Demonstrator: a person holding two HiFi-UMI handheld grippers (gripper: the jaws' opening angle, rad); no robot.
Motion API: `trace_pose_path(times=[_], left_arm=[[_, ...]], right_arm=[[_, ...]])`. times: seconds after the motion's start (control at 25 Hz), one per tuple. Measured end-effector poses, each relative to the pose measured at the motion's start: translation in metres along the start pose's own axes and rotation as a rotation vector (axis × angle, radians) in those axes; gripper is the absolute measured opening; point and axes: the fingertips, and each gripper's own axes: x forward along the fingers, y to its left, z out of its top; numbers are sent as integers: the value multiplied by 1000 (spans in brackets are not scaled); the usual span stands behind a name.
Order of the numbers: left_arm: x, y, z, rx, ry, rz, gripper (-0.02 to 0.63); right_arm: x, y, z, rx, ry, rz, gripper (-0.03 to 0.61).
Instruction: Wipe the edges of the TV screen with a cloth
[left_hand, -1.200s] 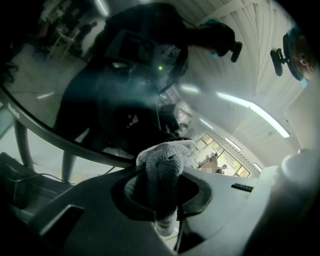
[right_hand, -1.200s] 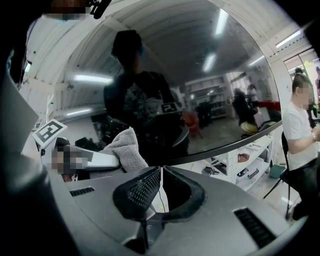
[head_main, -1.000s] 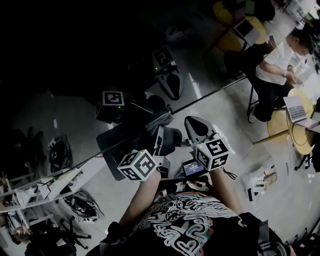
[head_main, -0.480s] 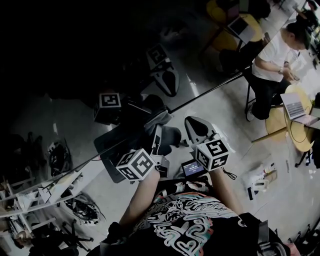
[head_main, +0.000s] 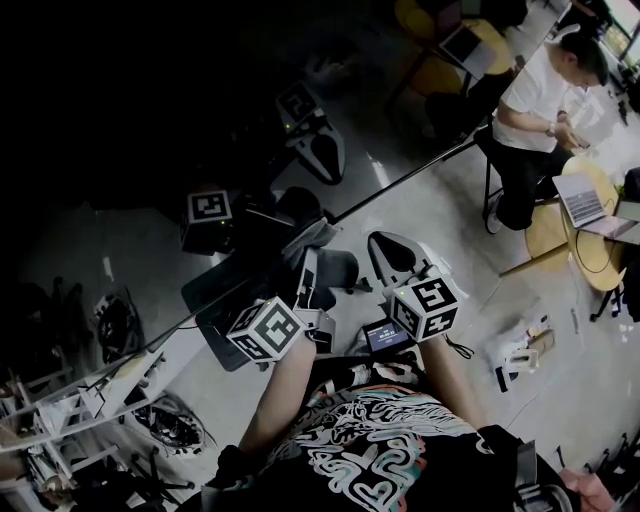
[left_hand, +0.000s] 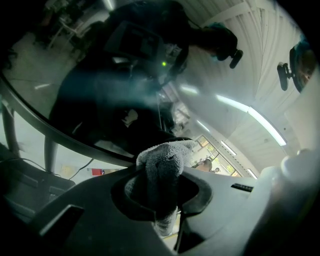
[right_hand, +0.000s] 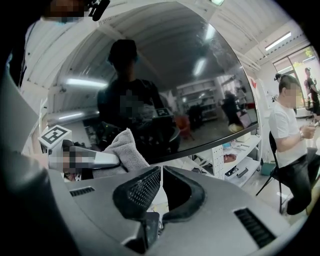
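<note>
The dark TV screen (head_main: 200, 120) fills the upper left of the head view, and its lower edge (head_main: 400, 180) runs diagonally. My left gripper (head_main: 308, 268) is shut on a grey cloth (head_main: 316, 236), and the cloth is pressed against that lower edge. In the left gripper view the cloth (left_hand: 162, 165) bulges up between the jaws of the left gripper (left_hand: 160, 192), right under the screen's dark frame (left_hand: 60, 132). My right gripper (right_hand: 161, 175) is shut with nothing in it, just right of the cloth (right_hand: 127, 147) and short of the screen (right_hand: 200, 75). In the head view the right gripper (head_main: 392, 255) is below the screen's edge.
A person in a white shirt (head_main: 540, 95) sits at the right beside a round yellow table (head_main: 590, 250) with a laptop. A white shelf (right_hand: 235, 155) stands under the screen. Racks and tangled gear (head_main: 90, 400) crowd the floor at the lower left. Small items (head_main: 525, 350) lie on the floor.
The left gripper and the cloth have slid a little to the left along the screen's lower edge. The right gripper has stayed where it was.
</note>
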Motion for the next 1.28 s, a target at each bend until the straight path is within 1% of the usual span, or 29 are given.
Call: trace_pose_path(times=[0.12, 0.32, 0.4, 0.52, 0.6, 0.8, 0.96, 1.0, 1.08, 1.12, 1.16, 1.2, 1.28], left_arm=[[7, -7, -1, -35, -6, -11, 75], [13, -7, -3, -50, 21, -27, 74], [15, -7, -3, -63, 34, -45, 75], [20, -7, -4, -120, 34, -81, 74], [18, -5, -5, -148, 33, -84, 75], [10, 2, 4, -165, 49, -91, 75], [15, 4, -1, -260, 43, -110, 75], [17, 1, -3, -298, 36, -118, 75], [21, -10, -8, -446, 19, -162, 75], [23, -13, -10, -484, 19, -177, 75], [25, -14, -12, -481, 25, -179, 75], [27, -13, -14, -459, 35, -171, 75], [27, -8, -18, -397, 58, -139, 75]], right_arm=[[-6, -10, 1, -2, -2, -14, 35], [-10, -16, 5, 6, -14, -65, 35], [-9, -15, 7, 7, -21, -89, 35], [-6, -12, 8, 3, -24, -126, 35], [-7, -6, 6, 1, -20, -145, 35], [-9, 7, 8, 9, -28, -214, 35], [-16, 9, 7, 8, -30, -258, 35], [-18, 9, 7, 10, -31, -264, 35], [-23, 10, 9, 17, -37, -277, 35], [-26, 9, 10, 18, -43, -286, 35], [-30, 6, 10, 19, -49, -294, 35], [-33, 2, 11, 21, -54, -301, 35], [-36, -3, 12, 30, -62, -304, 35]])
